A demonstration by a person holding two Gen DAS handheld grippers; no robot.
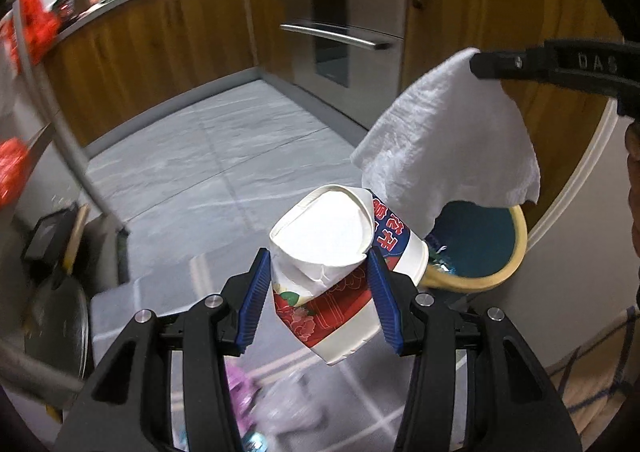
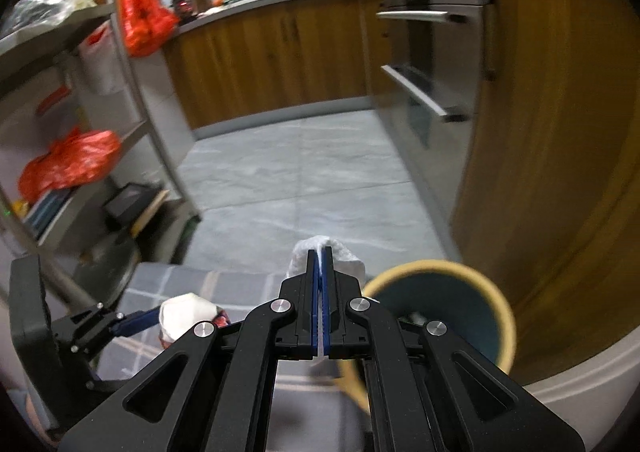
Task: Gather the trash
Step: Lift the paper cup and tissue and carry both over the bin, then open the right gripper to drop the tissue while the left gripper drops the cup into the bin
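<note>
Carrying two pieces of trash toward a bin, both already lifted clear of the floor. Crushed paper cup [image 1: 336, 272], red and white with printed flowers, pinched at its dented rim between the blue pads [image 1: 254, 304] of the left gripper [image 1: 320, 292], jaws about half wide and pressing on the cup's sides. White paper towel [image 1: 448, 148] hanging limp from the right gripper [image 2: 320, 272], jaws squeezed almost together on one edge of it, only a bunch of white showing past the tips in the right wrist view. Just beyond and below both, a round bin [image 2: 500, 316] with a pale yellow rim and a dark teal inside, standing by a white curved edge and the wooden cabinet [image 2: 540, 132]; some scraps apparently lying in it already, too blurred to name. Towel hovering close above the bin's mouth in the left wrist view, cup beside it and not yet over the opening. Picking up judged done for these two items; releasing into the bin left to do. Further out, grey tiled floor [image 1: 224, 156], no other loose litter visible on its open part. Red plastic bags [image 2: 72, 164] on the metal shelf [image 2: 48, 28], whether trash or not impossible to tell.
</note>
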